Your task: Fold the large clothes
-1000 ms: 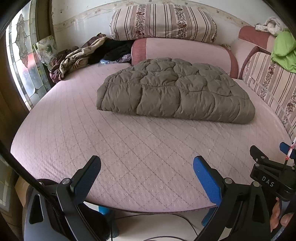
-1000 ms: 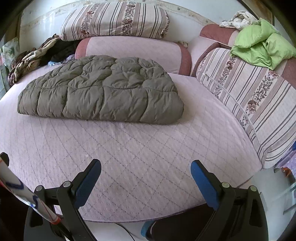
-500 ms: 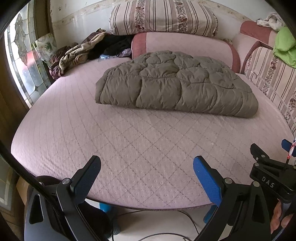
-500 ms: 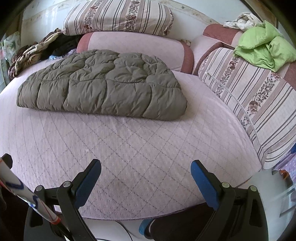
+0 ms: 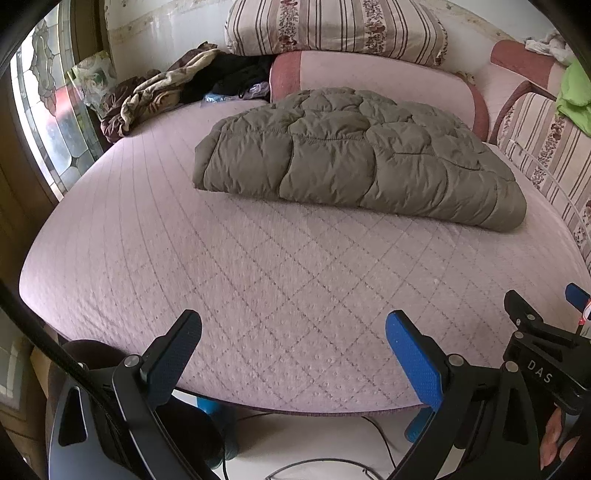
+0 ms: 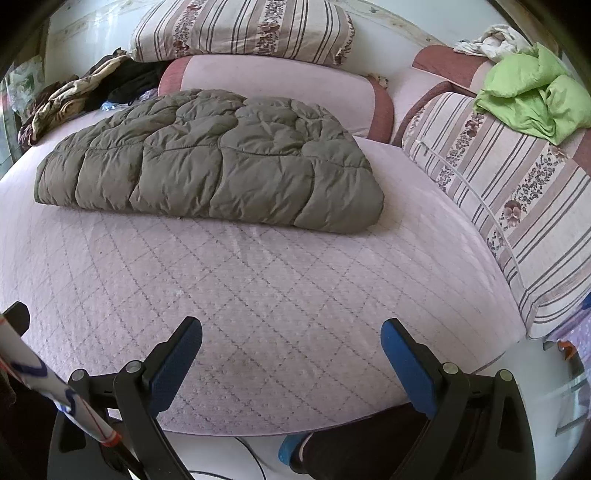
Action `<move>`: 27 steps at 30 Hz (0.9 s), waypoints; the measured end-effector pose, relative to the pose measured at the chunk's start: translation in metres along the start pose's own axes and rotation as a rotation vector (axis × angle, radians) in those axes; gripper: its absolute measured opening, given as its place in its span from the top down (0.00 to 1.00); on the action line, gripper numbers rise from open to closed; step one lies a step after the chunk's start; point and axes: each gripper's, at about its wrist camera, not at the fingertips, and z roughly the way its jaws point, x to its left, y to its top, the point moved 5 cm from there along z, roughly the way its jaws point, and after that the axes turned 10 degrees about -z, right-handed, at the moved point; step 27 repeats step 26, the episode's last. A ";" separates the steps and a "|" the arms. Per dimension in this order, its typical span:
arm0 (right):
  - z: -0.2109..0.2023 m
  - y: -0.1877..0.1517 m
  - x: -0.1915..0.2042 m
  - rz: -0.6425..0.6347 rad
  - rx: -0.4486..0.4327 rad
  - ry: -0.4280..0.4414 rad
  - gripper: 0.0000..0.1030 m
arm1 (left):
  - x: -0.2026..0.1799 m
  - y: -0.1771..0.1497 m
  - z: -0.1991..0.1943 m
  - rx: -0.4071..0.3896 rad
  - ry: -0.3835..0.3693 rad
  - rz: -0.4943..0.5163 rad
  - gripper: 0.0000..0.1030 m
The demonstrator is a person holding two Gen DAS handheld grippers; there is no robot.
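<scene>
A puffy olive-green quilted coat lies folded into a flat bundle on the far half of the pink quilted bed. My left gripper hangs open over the bed's near edge, well short of the coat, with nothing between its blue pads. In the right wrist view my right gripper is open too, empty, above the near edge. The body of the right gripper shows at the lower right of the left wrist view.
Striped pillows and pink bolsters line the back of the bed. A heap of dark clothes sits at the back left beside a stained-glass window. A green garment lies on the striped cushion at right. Cables run on the floor below.
Both grippers have risen and tipped slightly, so the coat sits lower and larger in both views. Both stay open and empty. The coat has not moved.
</scene>
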 end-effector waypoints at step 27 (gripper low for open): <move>0.004 -0.004 0.009 -0.003 0.013 0.020 0.04 | 0.004 -0.004 0.007 0.025 0.002 -0.012 0.03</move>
